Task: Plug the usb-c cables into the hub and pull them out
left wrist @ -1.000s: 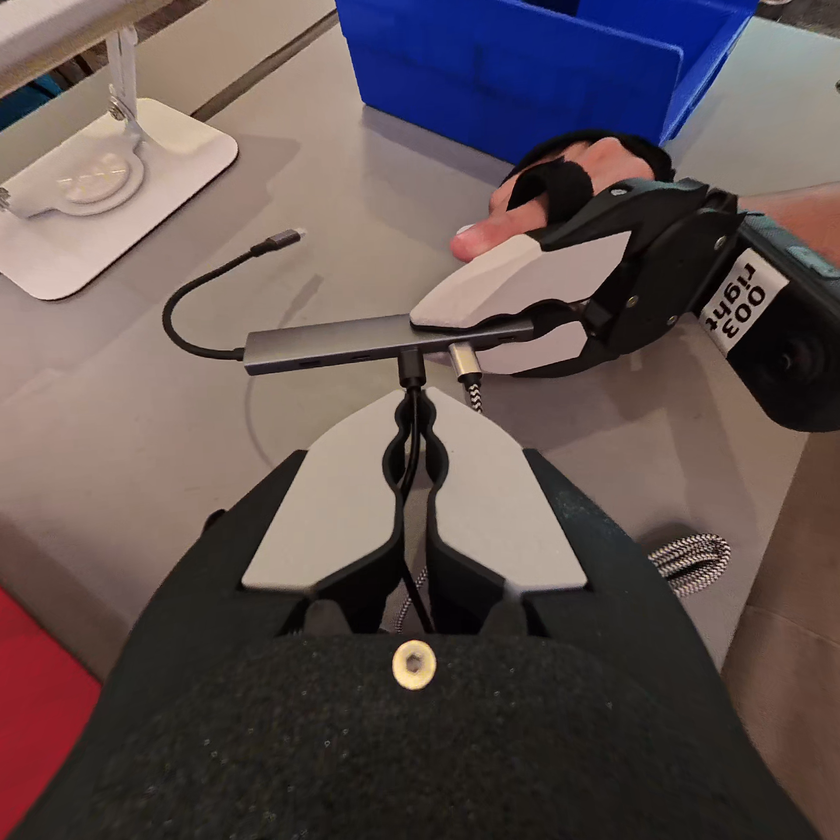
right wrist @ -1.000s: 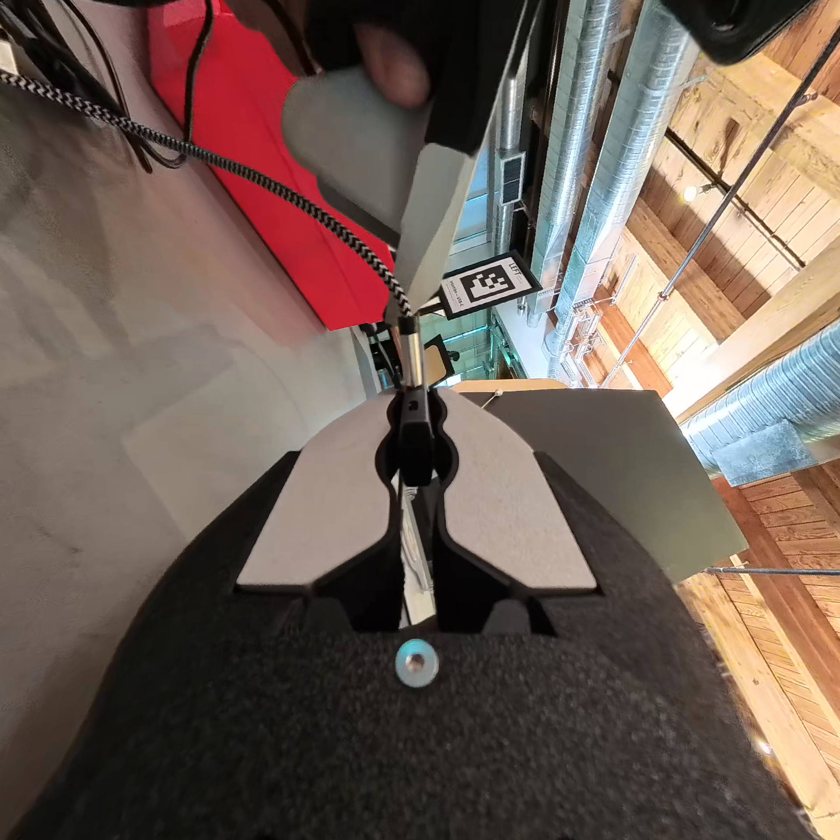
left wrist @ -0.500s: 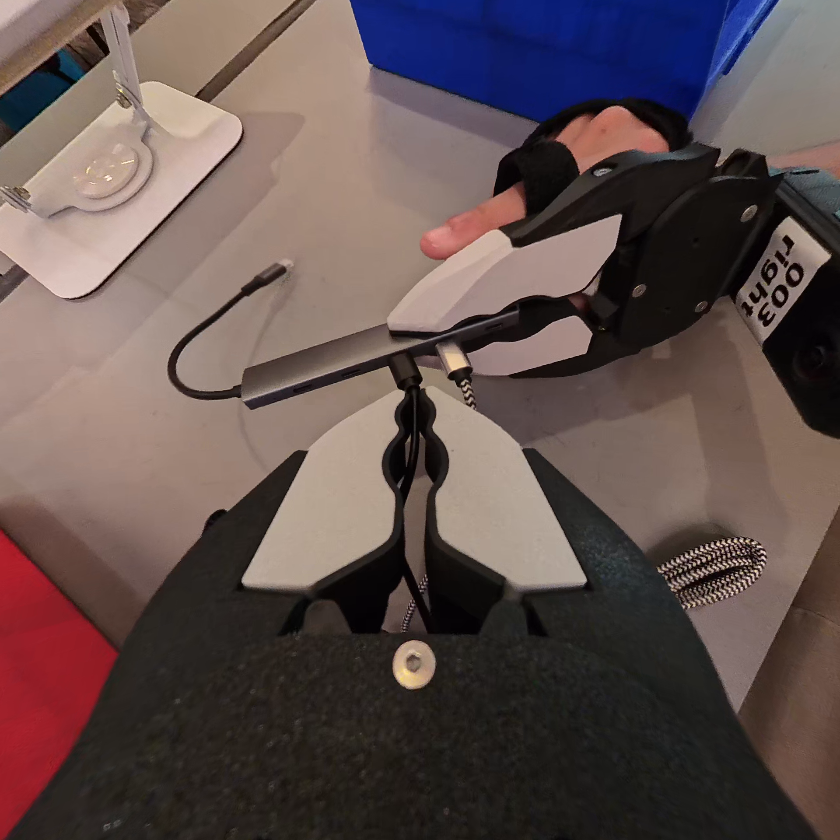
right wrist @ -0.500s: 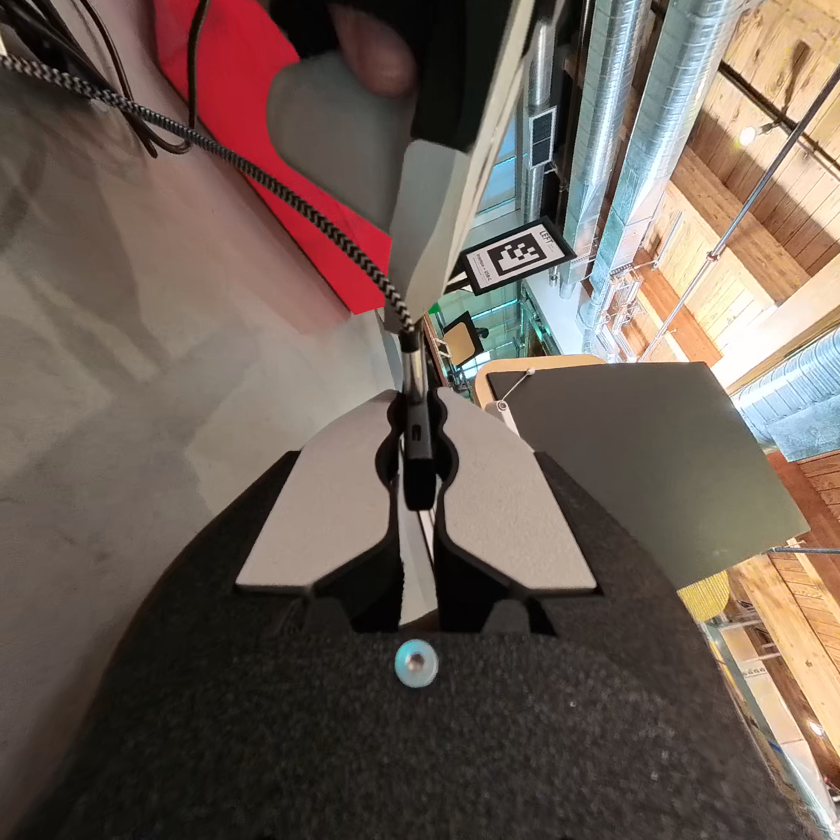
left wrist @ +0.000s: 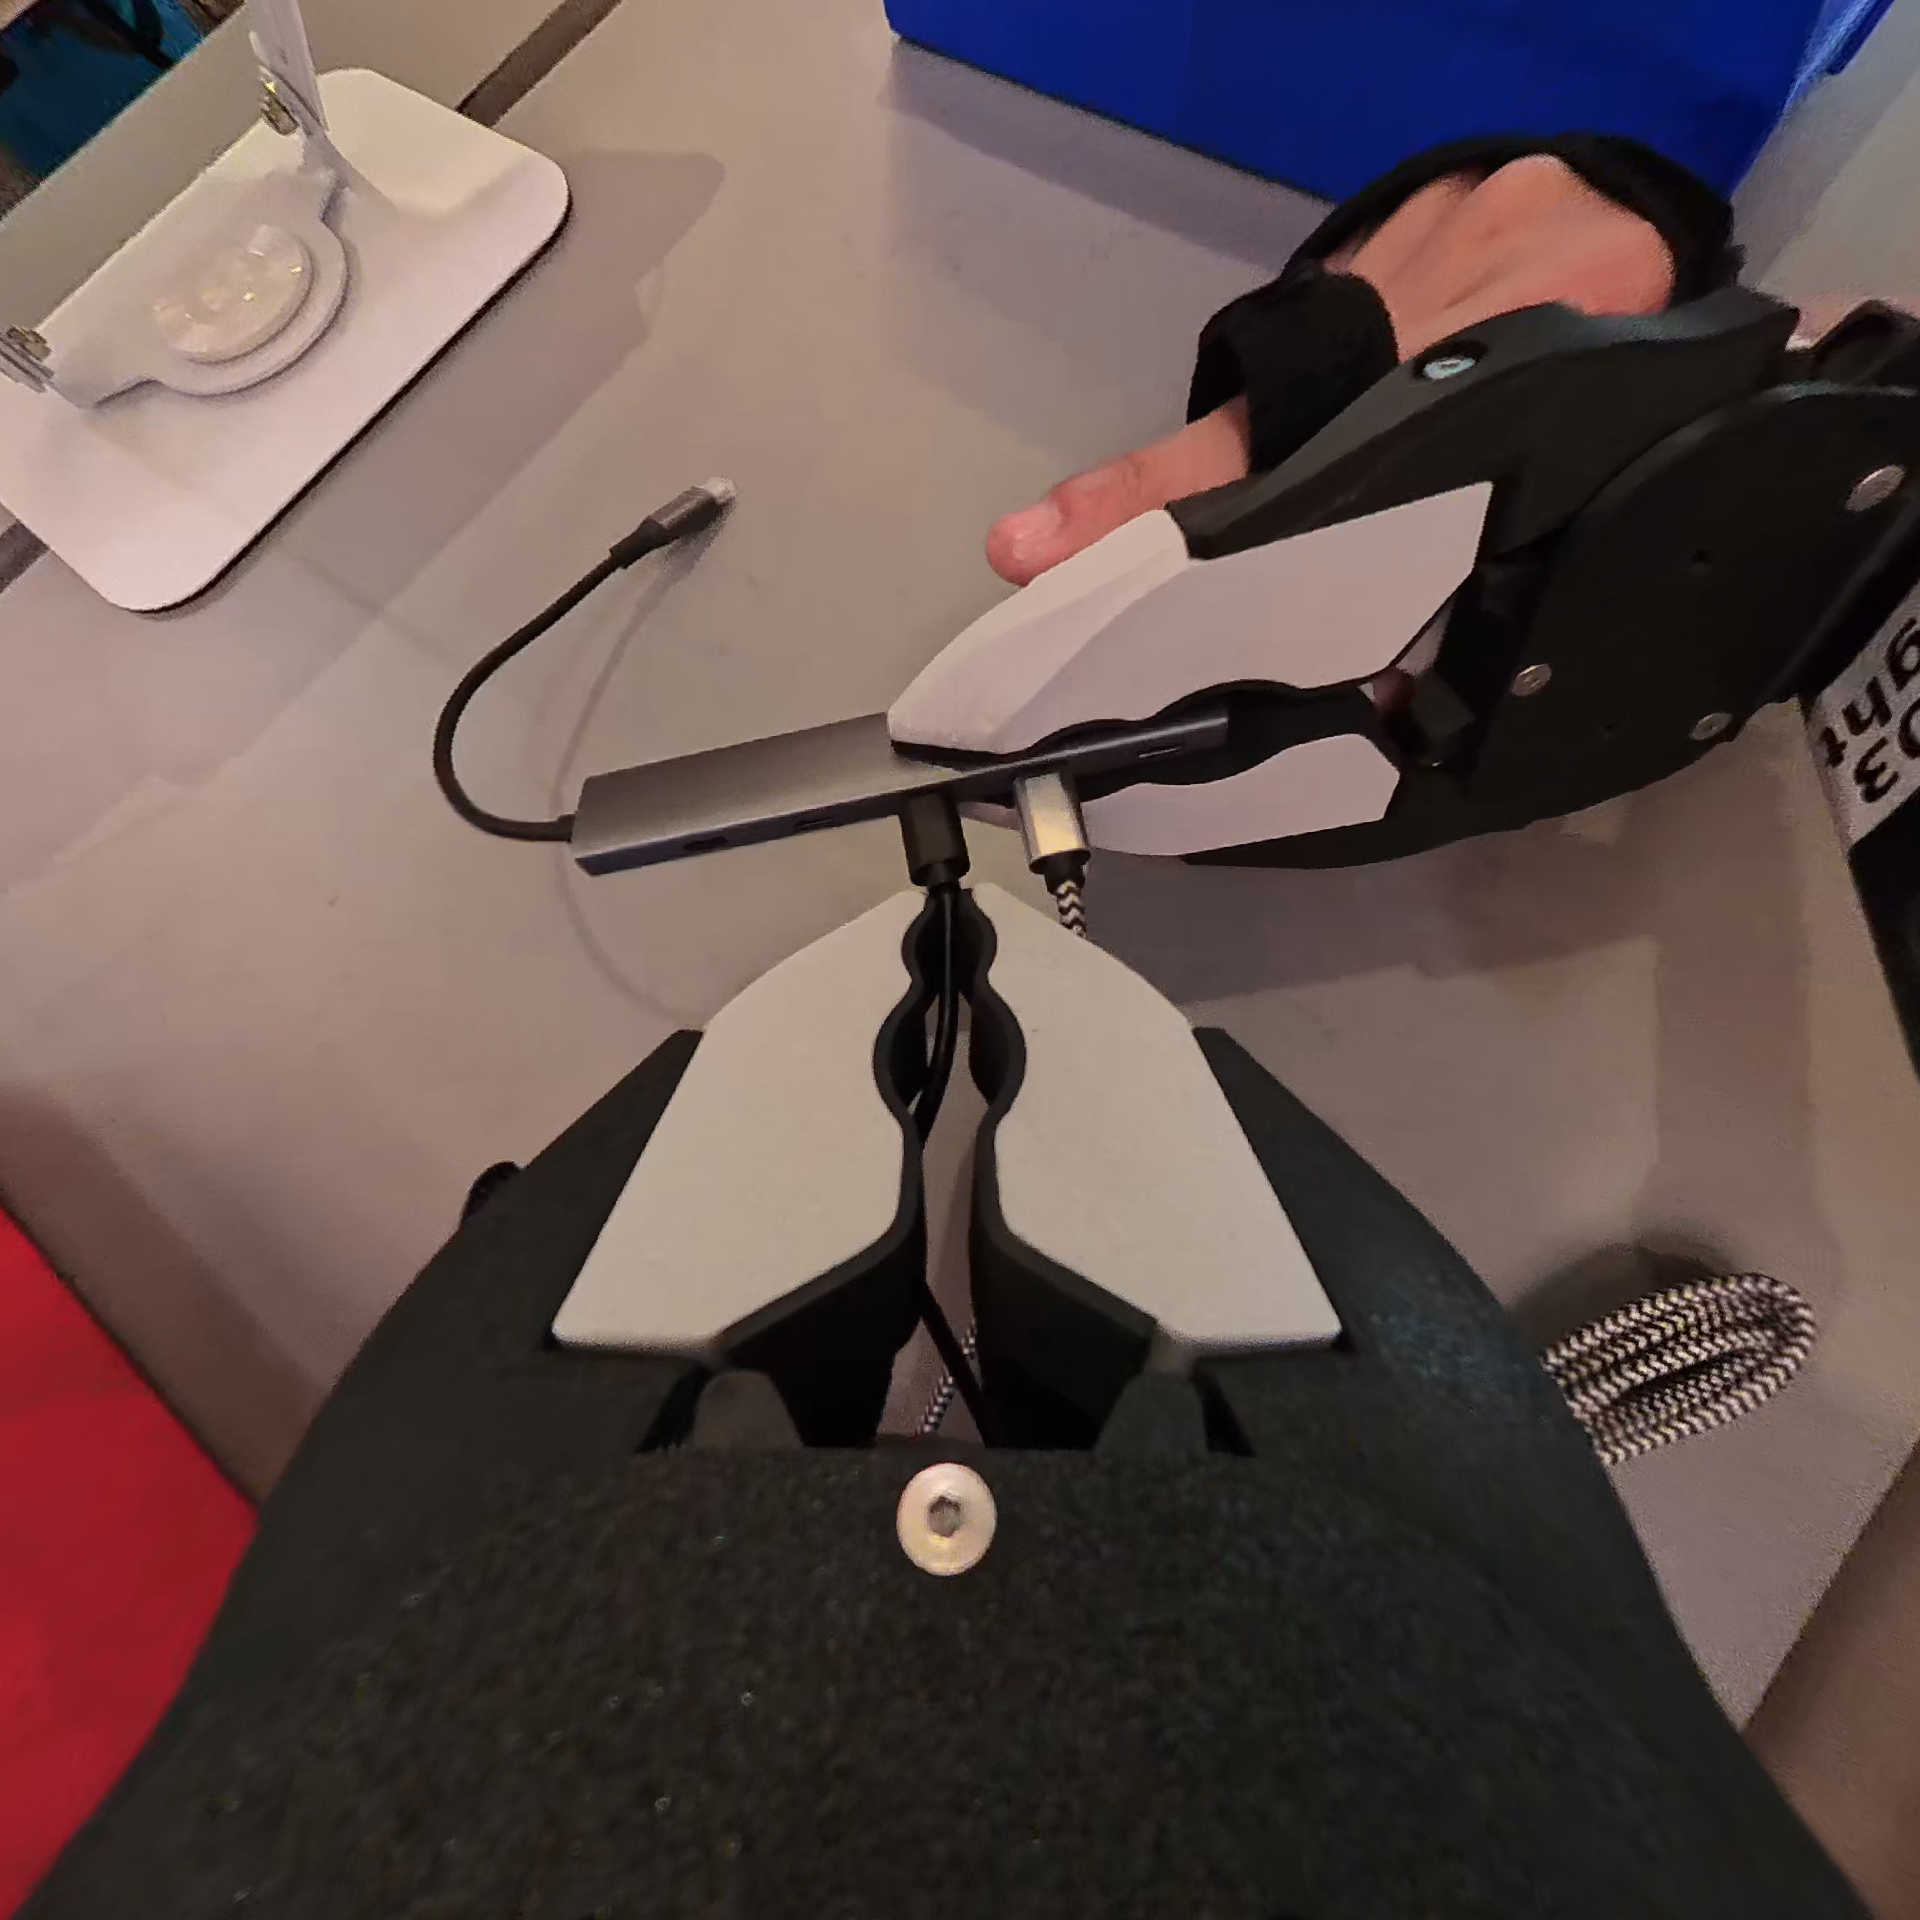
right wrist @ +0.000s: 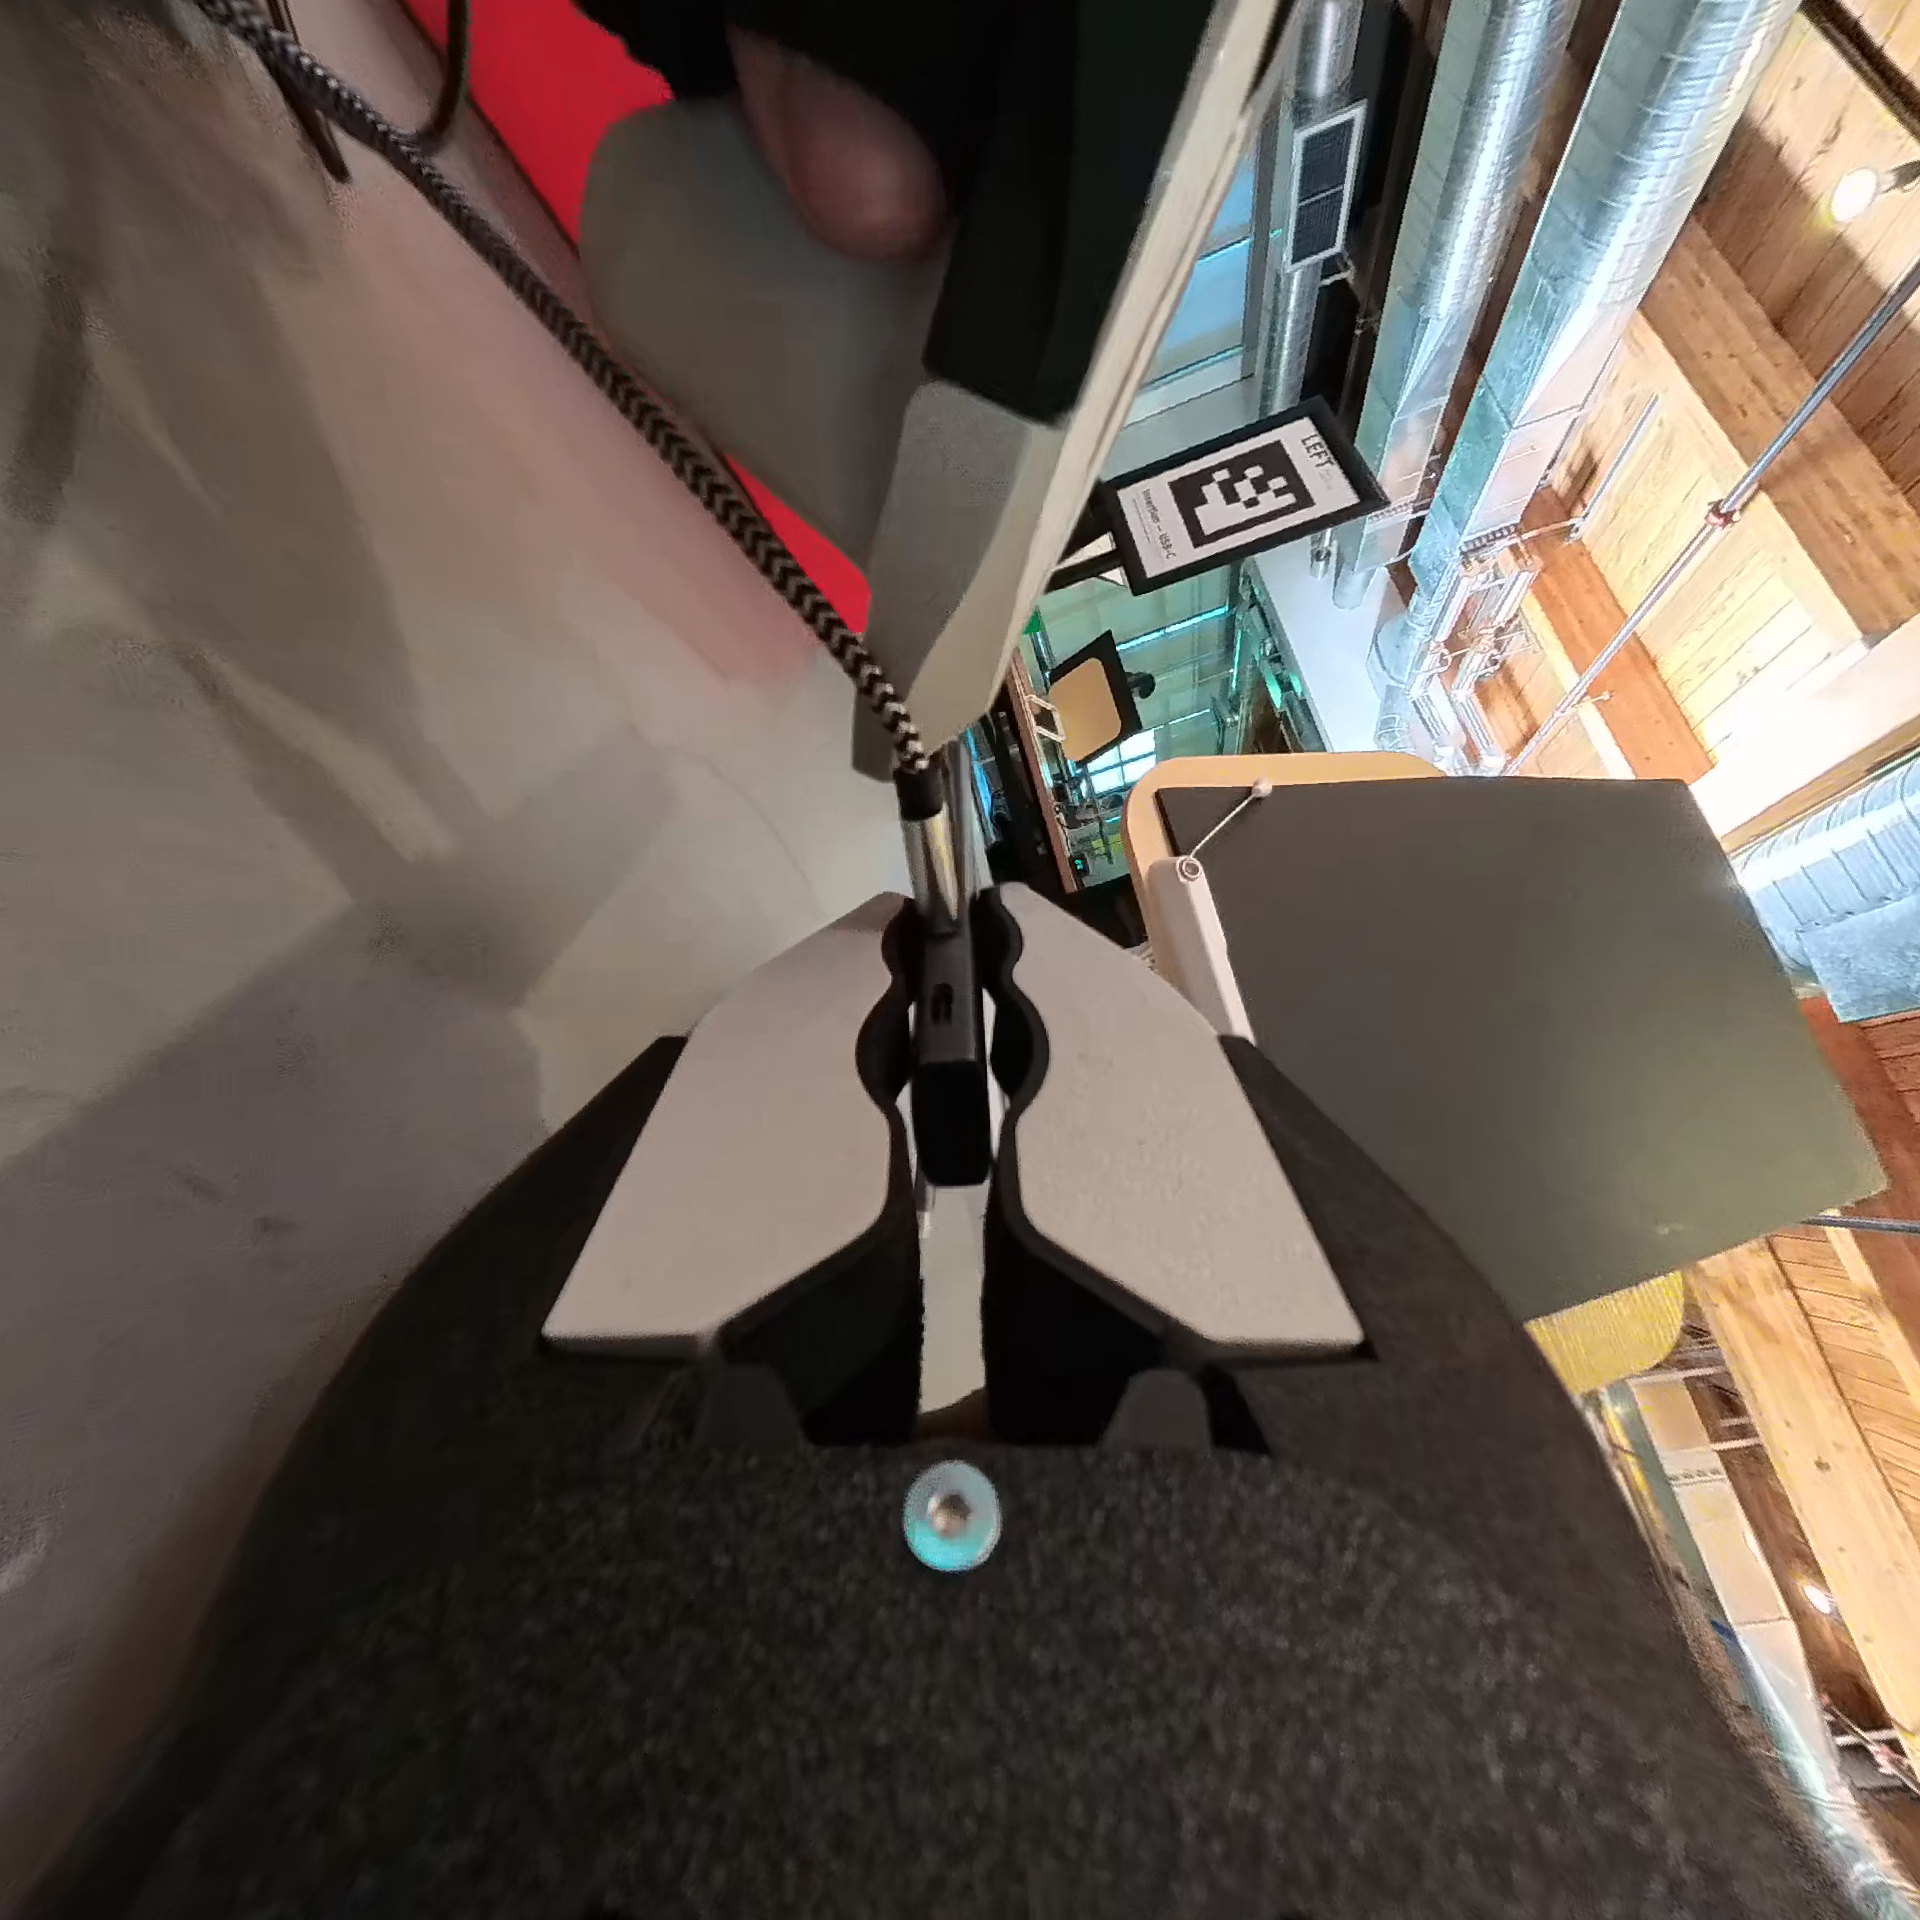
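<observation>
The grey hub (left wrist: 748, 795) is held off the table, tilted up to the right. My right gripper (left wrist: 940, 774) is shut on its right end. A black USB-C plug (left wrist: 935, 831) and a silver plug (left wrist: 1049, 831) of a braided cable sit in its near side. My left gripper (left wrist: 948, 896) is shut on the black cable (left wrist: 940, 997) just behind its plug. In the right wrist view my right gripper (right wrist: 951, 906) clamps the hub (right wrist: 948, 1081) end-on. The braided cable (right wrist: 675, 457) and one of the left gripper's fingers (right wrist: 987, 499) are ahead.
The hub's own short lead (left wrist: 499, 686) hangs to the table, its plug (left wrist: 681, 511) free. A white stand base (left wrist: 281, 312) lies far left, a blue bin (left wrist: 1351, 83) at the back, a red mat (left wrist: 83, 1455) near left and coiled braided cable (left wrist: 1683, 1361) near right. Less than 4 cm separates the two grippers' tips.
The right gripper has lifted the hub's right end, so the hub tilts more. The left gripper has stayed shut on the black cable and come slightly closer.
</observation>
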`<action>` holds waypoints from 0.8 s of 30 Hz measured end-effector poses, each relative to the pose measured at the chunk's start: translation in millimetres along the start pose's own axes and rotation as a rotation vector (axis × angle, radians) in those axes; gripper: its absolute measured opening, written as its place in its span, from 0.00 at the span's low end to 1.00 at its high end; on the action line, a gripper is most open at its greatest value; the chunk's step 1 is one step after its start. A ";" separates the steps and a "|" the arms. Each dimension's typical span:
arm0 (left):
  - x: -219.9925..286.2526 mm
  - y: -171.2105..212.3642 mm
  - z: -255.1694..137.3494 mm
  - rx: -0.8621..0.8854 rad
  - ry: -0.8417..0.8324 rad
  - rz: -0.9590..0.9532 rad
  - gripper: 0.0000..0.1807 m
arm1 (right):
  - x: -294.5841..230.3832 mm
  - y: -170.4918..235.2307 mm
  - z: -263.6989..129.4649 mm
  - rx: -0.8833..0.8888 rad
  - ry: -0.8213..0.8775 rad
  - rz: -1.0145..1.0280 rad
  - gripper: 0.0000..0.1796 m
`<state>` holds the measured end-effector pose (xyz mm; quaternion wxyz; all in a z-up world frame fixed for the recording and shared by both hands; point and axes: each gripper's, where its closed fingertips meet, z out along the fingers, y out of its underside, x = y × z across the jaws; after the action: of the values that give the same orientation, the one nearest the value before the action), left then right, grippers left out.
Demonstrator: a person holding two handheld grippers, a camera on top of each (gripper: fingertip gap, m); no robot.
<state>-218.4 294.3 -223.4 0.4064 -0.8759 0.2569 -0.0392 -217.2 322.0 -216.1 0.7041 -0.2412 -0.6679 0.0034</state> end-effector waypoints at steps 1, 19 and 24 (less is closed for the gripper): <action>0.5 -1.3 -0.2 0.016 0.018 -0.015 0.01 | 0.7 -0.2 -0.5 0.005 0.000 0.015 0.05; 1.6 -2.2 -3.7 0.102 0.125 -0.043 0.00 | -1.5 -4.3 -0.8 0.023 0.016 0.001 0.05; 3.3 -3.7 -9.5 0.130 0.065 0.061 0.01 | 3.5 3.6 3.3 -0.025 0.065 -0.044 0.05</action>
<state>-216.6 288.0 -214.9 0.4549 -0.8378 0.2933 -0.0718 -218.7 327.4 -214.0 0.7222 -0.2353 -0.6498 -0.0282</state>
